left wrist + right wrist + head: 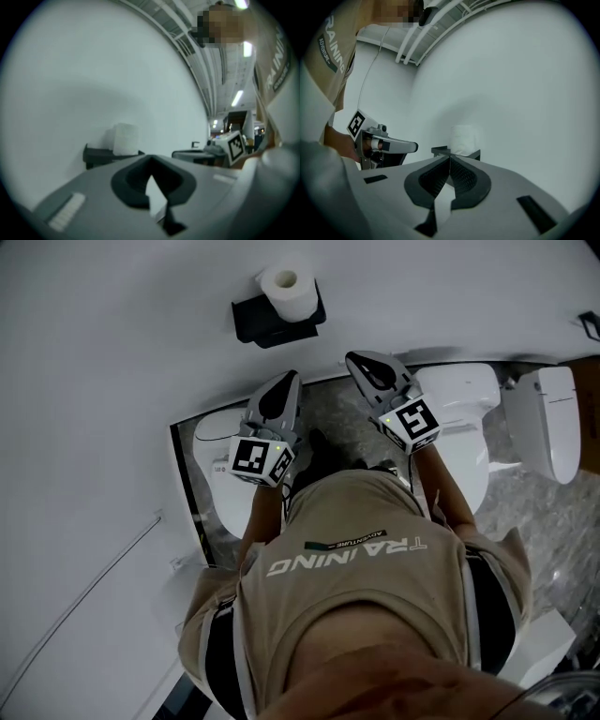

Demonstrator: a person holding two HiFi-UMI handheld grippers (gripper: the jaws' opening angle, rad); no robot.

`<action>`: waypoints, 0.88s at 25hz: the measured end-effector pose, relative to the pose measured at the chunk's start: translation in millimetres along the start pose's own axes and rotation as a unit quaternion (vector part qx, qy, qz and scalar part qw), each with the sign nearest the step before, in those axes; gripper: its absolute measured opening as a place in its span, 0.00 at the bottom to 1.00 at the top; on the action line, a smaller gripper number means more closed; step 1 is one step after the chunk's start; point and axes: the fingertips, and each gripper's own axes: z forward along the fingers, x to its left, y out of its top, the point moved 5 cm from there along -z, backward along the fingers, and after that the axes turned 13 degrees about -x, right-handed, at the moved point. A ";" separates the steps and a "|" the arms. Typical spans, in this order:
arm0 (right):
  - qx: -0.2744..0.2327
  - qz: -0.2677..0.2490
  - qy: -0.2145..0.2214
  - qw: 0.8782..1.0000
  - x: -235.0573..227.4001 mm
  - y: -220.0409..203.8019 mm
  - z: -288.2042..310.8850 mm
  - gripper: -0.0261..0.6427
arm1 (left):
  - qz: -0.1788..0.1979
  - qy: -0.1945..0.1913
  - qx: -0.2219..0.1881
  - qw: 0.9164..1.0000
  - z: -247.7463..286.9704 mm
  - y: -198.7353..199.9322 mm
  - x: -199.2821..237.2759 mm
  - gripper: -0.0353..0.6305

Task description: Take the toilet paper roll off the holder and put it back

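A white toilet paper roll (288,289) stands upright on a black holder (272,322) fixed to the white wall. Both grippers hover short of it and point at it. My left gripper (282,382) is shut and empty, below and slightly left of the holder. My right gripper (360,360) is shut and empty too, a little to the holder's right. The left gripper view shows the roll (125,138) on the holder (99,154) beyond the closed jaws (150,159). In the right gripper view the roll (463,139) and holder (441,151) sit just past the closed jaws (450,158).
A white toilet (461,413) stands under the right gripper and a second white fixture (551,420) further right. Another white seat (217,460) lies under the left gripper. A thin cable (89,589) runs along the wall at the left. The person's beige shirt fills the lower frame.
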 end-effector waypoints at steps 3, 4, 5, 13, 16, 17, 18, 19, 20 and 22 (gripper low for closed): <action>-0.008 -0.011 -0.023 1.000 -13.4 10.5 25.2 0.06 | -0.016 -0.017 -0.008 1.000 16.6 8.2 24.3 0.05; -0.010 -0.012 -0.030 0.999 -16.8 13.5 33.4 0.06 | -0.024 -0.022 -0.009 0.999 21.7 10.5 33.2 0.05; -0.013 -0.013 -0.036 0.999 -19.8 16.0 41.7 0.06 | -0.029 -0.027 -0.008 0.999 27.0 12.8 42.2 0.05; -0.010 -0.023 -0.066 0.998 -30.2 10.5 89.6 0.06 | -0.047 -0.097 -0.013 0.994 57.8 20.4 90.3 0.05; -0.008 -0.017 -0.065 0.998 -34.7 5.7 96.1 0.12 | -0.067 -0.130 -0.011 0.989 63.8 18.5 91.9 0.05; -0.005 -0.008 -0.055 0.998 -35.7 4.0 99.2 0.28 | -0.069 -0.137 -0.009 0.988 65.8 17.1 90.7 0.05; -0.002 0.004 -0.040 0.999 -35.3 2.9 102.3 0.41 | -0.070 -0.139 -0.006 0.988 67.0 15.9 89.8 0.05; 0.002 0.012 -0.026 1.000 -33.7 2.7 105.2 0.46 | -0.072 -0.139 -0.003 0.988 66.9 15.3 89.1 0.05; 0.008 0.012 -0.015 1.000 -31.8 3.4 108.0 0.50 | -0.075 -0.138 -0.001 0.988 65.9 15.5 88.6 0.05; 0.025 -0.002 -0.003 1.000 -31.0 4.2 114.6 0.53 | -0.077 -0.135 0.003 0.988 64.3 16.6 88.8 0.05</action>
